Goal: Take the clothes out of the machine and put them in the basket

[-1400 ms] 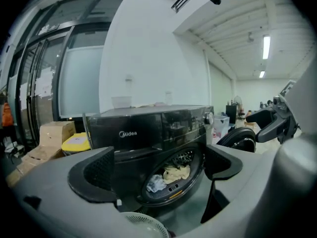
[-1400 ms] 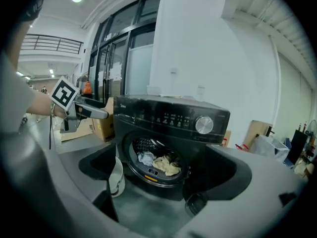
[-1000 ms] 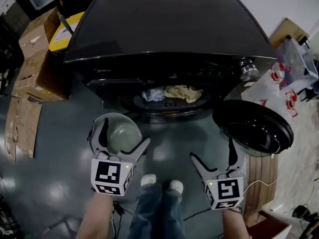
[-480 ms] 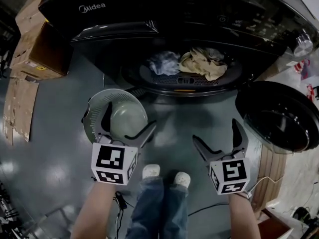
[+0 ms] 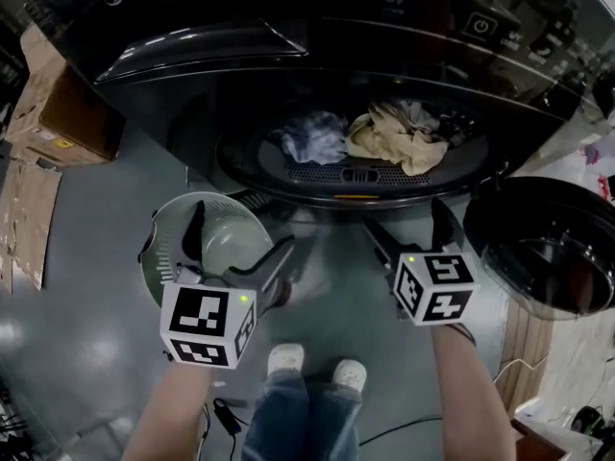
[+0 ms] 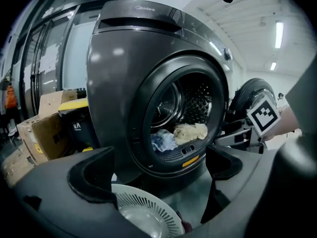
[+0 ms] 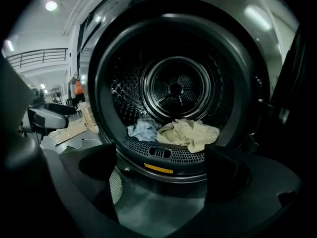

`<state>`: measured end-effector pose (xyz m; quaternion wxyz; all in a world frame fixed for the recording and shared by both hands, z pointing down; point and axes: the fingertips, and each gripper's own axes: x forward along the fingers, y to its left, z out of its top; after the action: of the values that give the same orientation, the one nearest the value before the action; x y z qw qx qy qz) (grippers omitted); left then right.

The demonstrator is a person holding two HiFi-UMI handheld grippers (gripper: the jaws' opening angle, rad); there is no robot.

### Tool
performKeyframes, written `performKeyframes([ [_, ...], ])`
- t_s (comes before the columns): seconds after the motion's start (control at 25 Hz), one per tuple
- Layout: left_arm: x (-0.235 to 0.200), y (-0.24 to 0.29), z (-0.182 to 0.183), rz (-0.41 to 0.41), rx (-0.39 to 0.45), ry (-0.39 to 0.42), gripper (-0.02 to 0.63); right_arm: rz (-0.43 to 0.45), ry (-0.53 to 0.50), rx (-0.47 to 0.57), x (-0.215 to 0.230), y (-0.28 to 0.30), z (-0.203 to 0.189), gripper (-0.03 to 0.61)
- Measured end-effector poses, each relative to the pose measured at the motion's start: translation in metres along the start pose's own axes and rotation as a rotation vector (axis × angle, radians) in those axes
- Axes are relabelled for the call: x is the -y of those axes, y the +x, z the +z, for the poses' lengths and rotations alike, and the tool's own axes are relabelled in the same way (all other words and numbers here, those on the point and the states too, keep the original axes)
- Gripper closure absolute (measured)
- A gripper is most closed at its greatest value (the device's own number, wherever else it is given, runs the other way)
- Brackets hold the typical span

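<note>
At the drum's front edge in the dark front-loading washing machine (image 5: 288,27), the crumpled beige cloth (image 5: 389,134) and pale blue cloth (image 5: 312,138) are lying untouched while you are bringing the right gripper (image 5: 404,223) and left gripper (image 5: 241,230) nearer, jaws apart, empty.

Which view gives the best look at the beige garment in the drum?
Right gripper view: it looks straight into the open drum, where the beige garment lies large and unobstructed at the front, right of the blue garment. Head view shows it from above, smaller. Left gripper view shows it at an angle, small.
</note>
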<state>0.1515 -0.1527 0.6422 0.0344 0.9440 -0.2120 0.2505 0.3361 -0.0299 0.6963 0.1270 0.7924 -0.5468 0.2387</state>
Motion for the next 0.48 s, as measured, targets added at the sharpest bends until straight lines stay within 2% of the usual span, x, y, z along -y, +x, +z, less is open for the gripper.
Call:
performKeyframes([
  [0.12, -0.005, 0.016, -0.001, 0.007, 0.034, 0.007, 0.046, -0.042, 0.005, 0.000, 0.015, 0.030, 0.002, 0.038],
  [0.48, -0.021, 0.042, -0.004, 0.052, 0.129, 0.028, 0.046, -0.120, -0.090, 0.046, 0.060, 0.093, 0.015, 0.038],
])
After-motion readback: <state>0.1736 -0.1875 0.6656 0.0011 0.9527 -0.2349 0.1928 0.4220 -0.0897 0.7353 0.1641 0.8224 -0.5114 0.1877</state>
